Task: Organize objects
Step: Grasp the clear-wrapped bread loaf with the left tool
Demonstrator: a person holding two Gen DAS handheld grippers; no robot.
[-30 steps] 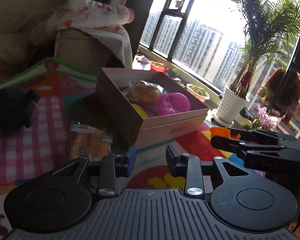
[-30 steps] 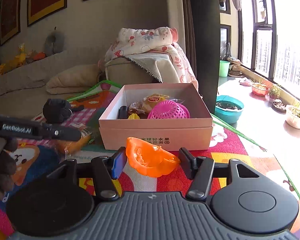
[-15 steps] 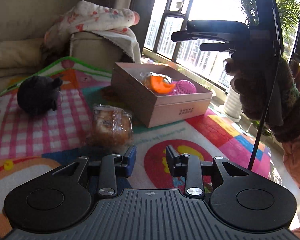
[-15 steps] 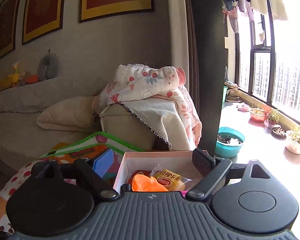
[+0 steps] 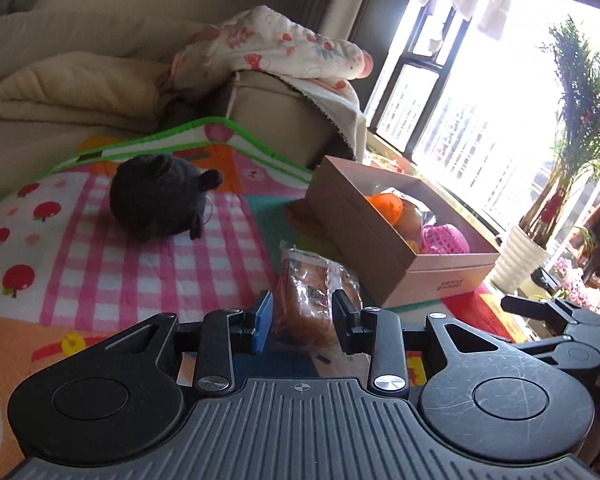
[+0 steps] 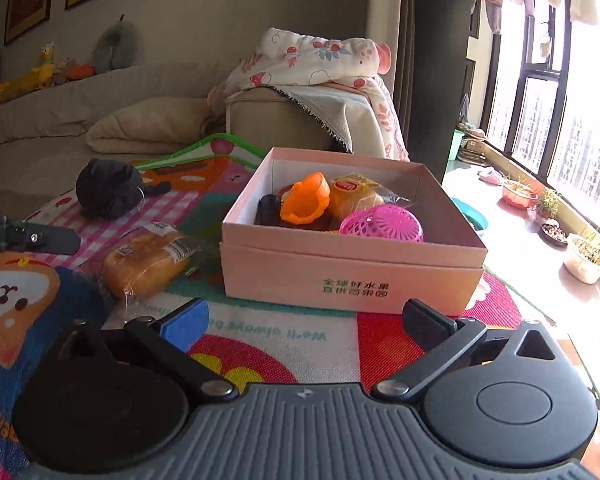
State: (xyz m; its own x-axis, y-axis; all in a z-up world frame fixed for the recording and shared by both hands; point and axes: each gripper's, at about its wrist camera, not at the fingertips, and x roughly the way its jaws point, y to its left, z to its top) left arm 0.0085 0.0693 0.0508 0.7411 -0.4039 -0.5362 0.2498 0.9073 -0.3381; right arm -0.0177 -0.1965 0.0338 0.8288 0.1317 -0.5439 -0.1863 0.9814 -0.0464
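The orange cup (image 6: 306, 200), which was gripped between the jaws of the right gripper (image 6: 304, 326) a second ago, has been released and is now seen lying tilted inside the pink box (image 6: 352, 270), against its far left part. The jaws of the right gripper are opening wide, and nothing is held between them; only the play mat (image 6: 260, 332) is seen in the gap. The left gripper (image 5: 302, 326) has been swung towards the wrapped bread (image 5: 316, 296), which earlier lay off to its left and is now framed between its fingers; the jaws are narrowly parted, and whether the pads touch the wrapper cannot be told.

Inside the box, a packaged bun (image 6: 356, 196) is seen just right of the cup, touching it, and a pink mesh ball (image 6: 382, 224) is placed against the near wall at the right. A dark object is partly hidden behind the cup on the left, and it cannot be identified. The box is open at the top.

Outside the box, the wrapped bread is lying on the mat just left of it, and a black plush toy (image 6: 108, 188) is set farther back on the pink checked patch, well apart from the box.
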